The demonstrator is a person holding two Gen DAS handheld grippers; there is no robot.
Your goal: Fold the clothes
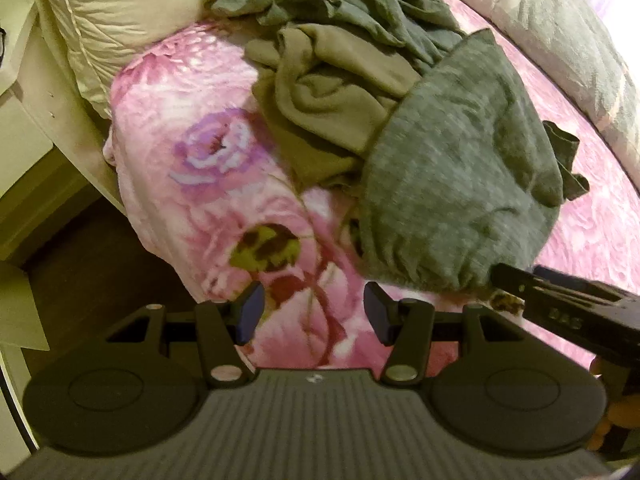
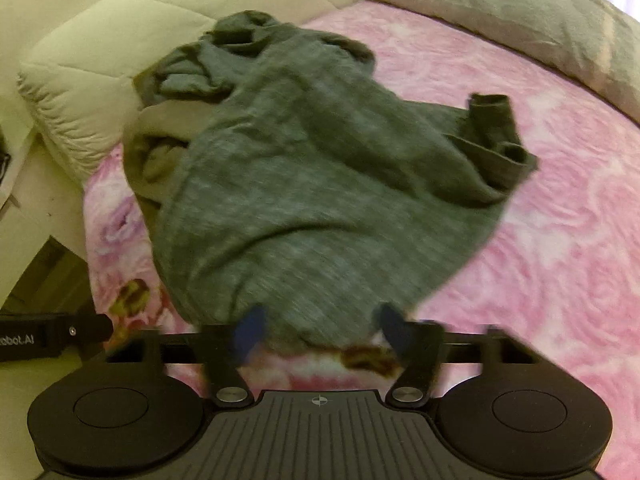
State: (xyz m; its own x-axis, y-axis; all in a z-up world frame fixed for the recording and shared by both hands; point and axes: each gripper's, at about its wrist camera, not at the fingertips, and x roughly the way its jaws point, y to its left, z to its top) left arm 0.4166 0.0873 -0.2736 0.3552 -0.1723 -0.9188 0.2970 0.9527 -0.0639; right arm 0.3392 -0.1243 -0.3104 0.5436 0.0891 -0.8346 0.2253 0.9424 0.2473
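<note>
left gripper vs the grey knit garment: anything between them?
Nothing but bare pink floral blanket. In the left wrist view the open left gripper sits just short of the grey knit garment's near hem.

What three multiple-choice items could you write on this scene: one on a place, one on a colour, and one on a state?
1. Where does the clothes pile lie?
A. On the pink floral blanket
B. On a wooden floor
C. In a basket

2. What colour is the garment nearest the right tool?
A. Red
B. Mottled grey
C. White

3. How does the left tool stand?
A. Shut on a towel
B. Open, with nothing between its fingers
C. Shut on a red shirt

Answers:
1. A, as pink flowered fabric shows all around the pile.
2. B, as the cloth whose edge lies between the right tool's fingers is heathered grey.
3. B, as its two blue pads stand wide apart with only the blanket seen between them.
</note>
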